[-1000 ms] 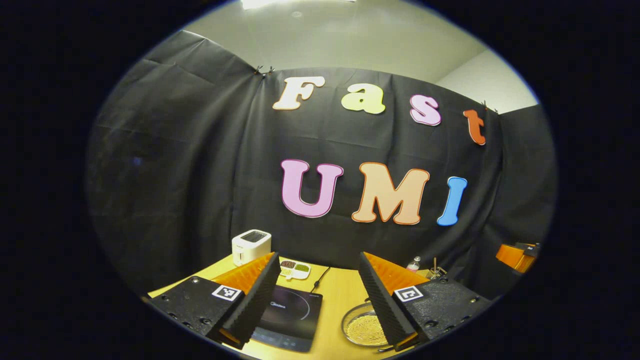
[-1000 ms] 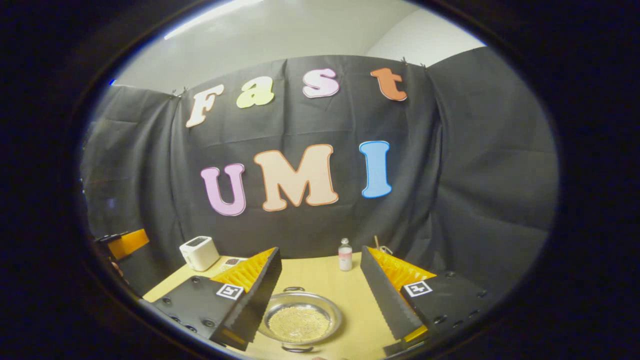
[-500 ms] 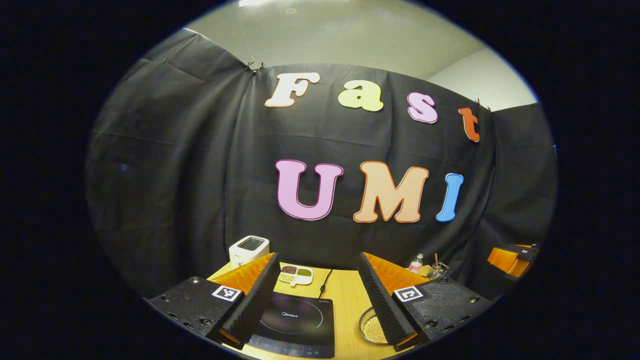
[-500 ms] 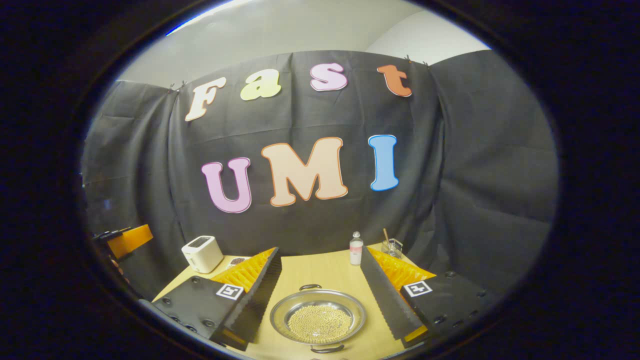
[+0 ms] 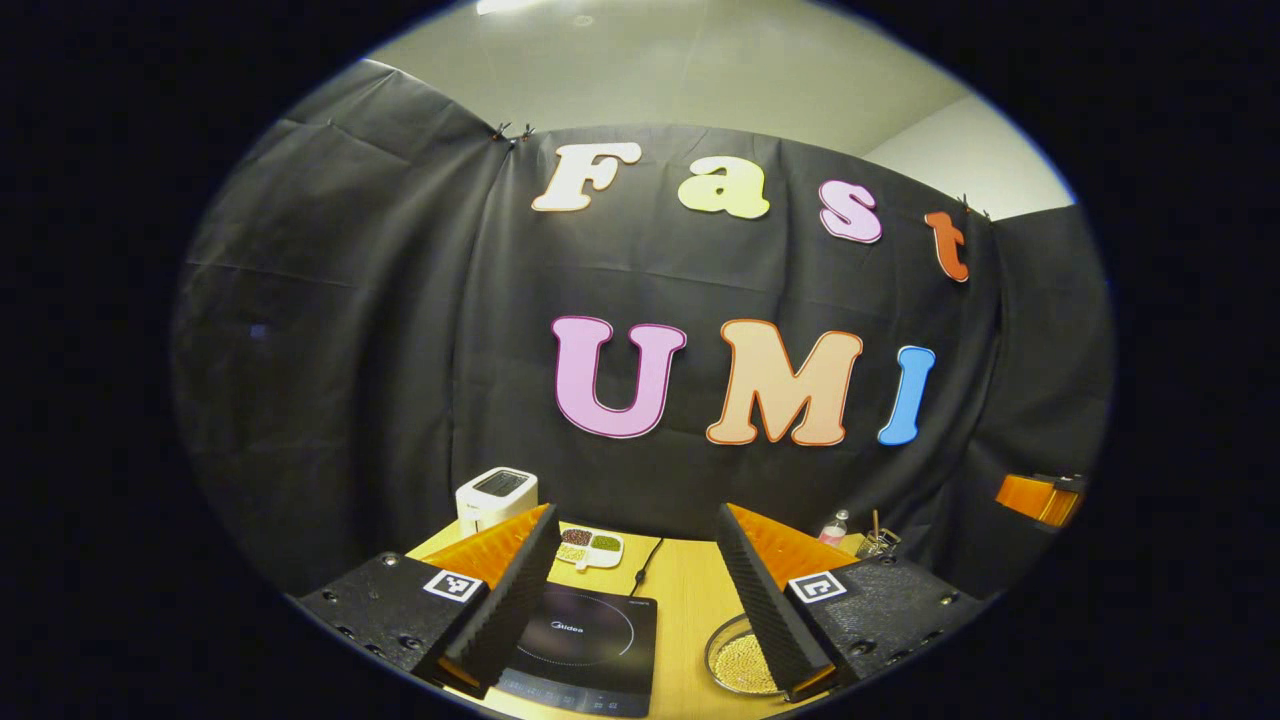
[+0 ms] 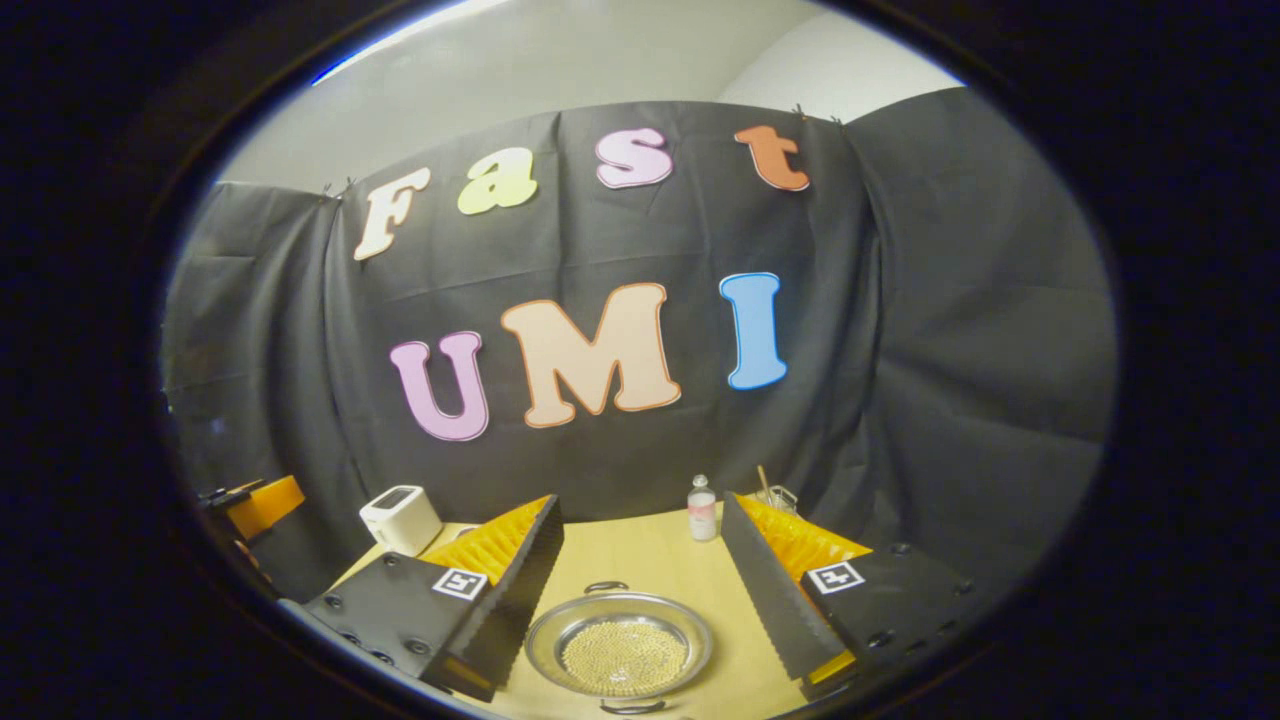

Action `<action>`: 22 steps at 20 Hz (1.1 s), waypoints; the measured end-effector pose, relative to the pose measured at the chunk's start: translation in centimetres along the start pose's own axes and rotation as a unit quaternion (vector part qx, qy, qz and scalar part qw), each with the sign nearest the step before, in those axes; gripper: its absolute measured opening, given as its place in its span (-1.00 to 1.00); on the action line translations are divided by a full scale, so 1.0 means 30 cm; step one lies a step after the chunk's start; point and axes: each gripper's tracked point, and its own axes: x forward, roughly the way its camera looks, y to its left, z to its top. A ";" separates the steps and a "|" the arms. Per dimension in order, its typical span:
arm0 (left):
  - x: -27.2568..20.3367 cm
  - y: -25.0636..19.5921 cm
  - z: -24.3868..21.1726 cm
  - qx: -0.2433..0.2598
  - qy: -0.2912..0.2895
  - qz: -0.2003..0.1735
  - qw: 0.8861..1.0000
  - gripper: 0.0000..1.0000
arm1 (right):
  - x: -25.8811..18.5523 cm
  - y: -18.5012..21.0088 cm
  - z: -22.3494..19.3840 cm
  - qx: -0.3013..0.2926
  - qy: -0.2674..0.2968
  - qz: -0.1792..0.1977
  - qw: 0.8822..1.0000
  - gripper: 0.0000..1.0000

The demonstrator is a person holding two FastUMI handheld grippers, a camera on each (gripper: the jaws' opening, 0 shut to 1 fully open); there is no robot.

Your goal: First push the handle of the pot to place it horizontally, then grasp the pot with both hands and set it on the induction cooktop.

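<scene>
The right gripper (image 6: 640, 610), wide open like the left gripper (image 5: 630, 620), hangs over the shiny metal pot (image 6: 618, 652) of beads, stiff and slippery, best grabbed by its loop handles at 12 and 6 o'clock.

Each hand-held gripper, left (image 5: 637, 625) and right (image 6: 640, 620), consists of two wedge-shaped fingers with ribbed inner faces. The fingers are mounted on textured black plates (image 5: 385, 610) fitted with recessed screws. Each plate carries one square black-and-white marker tag (image 6: 459, 583).
</scene>
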 end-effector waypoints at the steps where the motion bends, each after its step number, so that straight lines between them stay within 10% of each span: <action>1: 0.004 -0.007 -0.003 0.001 0.001 -0.001 1.000 0.92 | 0.001 -0.003 -0.002 0.002 0.001 0.000 1.000 0.99; 6: 0.016 -0.012 -0.011 0.015 0.003 -0.005 1.000 0.84 | 0.007 0.002 -0.012 0.005 0.005 0.002 1.000 0.99; 12: 0.028 -0.014 -0.019 0.013 0.007 -0.014 1.000 0.83 | 0.008 0.015 -0.041 0.006 0.018 -0.003 1.000 0.39; 15: 0.029 -0.006 -0.025 0.017 0.008 -0.014 1.000 0.83 | 0.006 0.024 -0.060 0.021 0.027 -0.005 0.999 -0.43; 19: 0.021 0.018 -0.034 0.023 0.012 -0.014 1.000 0.84 | -0.007 0.012 -0.066 0.010 0.022 -0.027 0.999 -0.46; 22: 0.013 0.032 -0.033 0.026 0.014 -0.015 0.999 0.83 | -0.017 0.046 -0.092 0.013 0.032 -0.016 0.999 -0.91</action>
